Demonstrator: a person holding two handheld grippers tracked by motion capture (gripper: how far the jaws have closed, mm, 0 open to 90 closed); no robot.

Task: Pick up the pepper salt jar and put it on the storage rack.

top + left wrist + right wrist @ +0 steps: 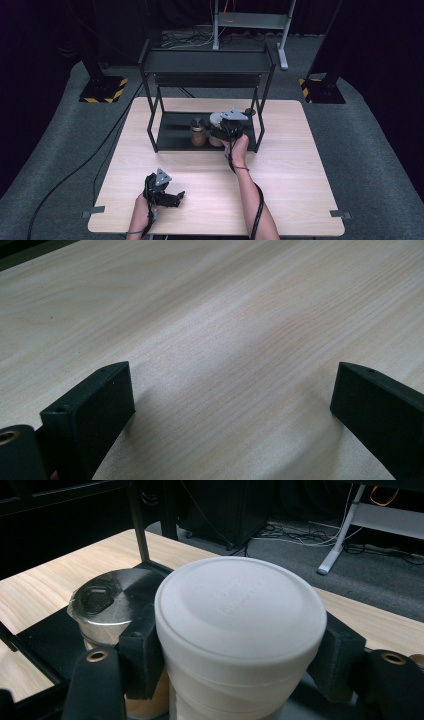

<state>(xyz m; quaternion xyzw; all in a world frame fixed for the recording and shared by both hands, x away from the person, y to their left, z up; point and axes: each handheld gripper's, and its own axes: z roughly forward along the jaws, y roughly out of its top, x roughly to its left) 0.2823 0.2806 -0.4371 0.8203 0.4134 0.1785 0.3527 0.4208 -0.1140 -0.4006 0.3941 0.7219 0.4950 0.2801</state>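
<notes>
So your right gripper (240, 645) grips the white tub (240, 615) on the rack (170, 132), lift pending; left gripper (232, 410) rests agape, empty.

A: The high view looks forward and down on the whole table (280, 200), black shelf rack (205, 62) toward 12 o'clock

B: The gripper views sit close: left over bare tabletop, right facing a white-lidded container (240, 610) on that rack
</notes>
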